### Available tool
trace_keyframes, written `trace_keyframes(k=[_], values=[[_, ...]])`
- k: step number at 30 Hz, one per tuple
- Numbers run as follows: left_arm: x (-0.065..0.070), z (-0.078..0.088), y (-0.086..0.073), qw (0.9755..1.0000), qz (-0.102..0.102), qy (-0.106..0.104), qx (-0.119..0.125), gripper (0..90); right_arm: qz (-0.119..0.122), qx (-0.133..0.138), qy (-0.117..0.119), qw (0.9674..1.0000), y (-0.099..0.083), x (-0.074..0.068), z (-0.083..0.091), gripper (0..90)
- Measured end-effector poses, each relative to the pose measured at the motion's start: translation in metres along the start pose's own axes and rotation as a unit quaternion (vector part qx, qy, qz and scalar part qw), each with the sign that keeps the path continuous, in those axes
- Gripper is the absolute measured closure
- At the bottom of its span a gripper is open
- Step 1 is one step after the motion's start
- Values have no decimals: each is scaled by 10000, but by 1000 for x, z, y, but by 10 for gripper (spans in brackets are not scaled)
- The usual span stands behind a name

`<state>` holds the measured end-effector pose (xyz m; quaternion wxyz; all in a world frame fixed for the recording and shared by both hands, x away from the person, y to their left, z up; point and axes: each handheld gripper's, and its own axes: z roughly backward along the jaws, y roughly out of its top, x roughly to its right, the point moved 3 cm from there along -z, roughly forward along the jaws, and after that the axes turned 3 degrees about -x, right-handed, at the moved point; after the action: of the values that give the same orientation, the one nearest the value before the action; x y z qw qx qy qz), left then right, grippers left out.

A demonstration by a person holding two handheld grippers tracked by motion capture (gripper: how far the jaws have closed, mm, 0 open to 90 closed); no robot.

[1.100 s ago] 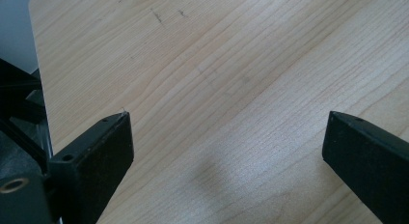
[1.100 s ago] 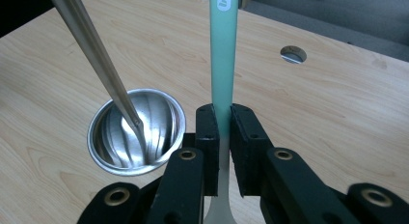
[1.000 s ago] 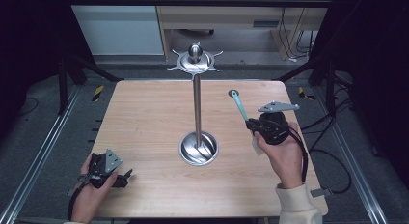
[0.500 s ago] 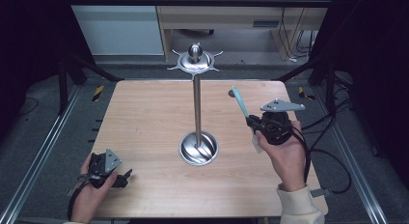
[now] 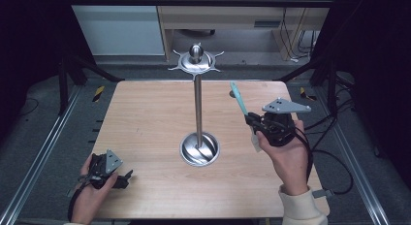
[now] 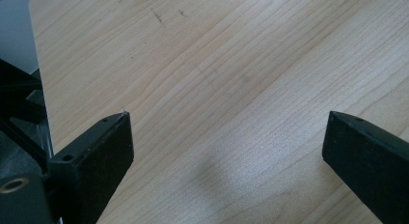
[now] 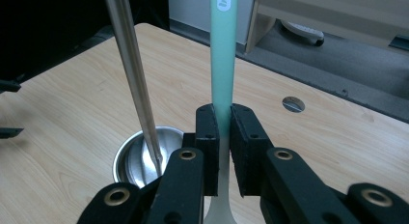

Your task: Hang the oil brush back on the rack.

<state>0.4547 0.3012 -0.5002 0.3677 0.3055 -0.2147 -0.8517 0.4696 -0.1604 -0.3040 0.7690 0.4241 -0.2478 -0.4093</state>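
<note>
Clamping the teal utensil (handle up): right hand-held gripper.

Left hand-held gripper rests low, jaws wide — right hand-held gripper raised, jaws clamped.

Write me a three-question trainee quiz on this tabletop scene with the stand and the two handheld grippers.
1. True or false: the right gripper is closed on the teal utensil handle.
2. How do the left gripper's jaws stand? A) spread apart over bare wooden table B) clamped on the pole C) holding a cup
3. Fill in: the metal stand's pole rises from a round ____ base.

Key
1. True; the pads press on the handle from both sides.
2. A
3. Silver, dish-shaped base near the middle of the table.
</note>
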Motion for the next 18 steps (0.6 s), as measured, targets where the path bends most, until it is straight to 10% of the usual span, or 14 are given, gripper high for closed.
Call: trace_keyframes(k=[18], values=[[0,0,0,10000,0,1,0,36,103,161,1,9998,7,-6,12,824]])
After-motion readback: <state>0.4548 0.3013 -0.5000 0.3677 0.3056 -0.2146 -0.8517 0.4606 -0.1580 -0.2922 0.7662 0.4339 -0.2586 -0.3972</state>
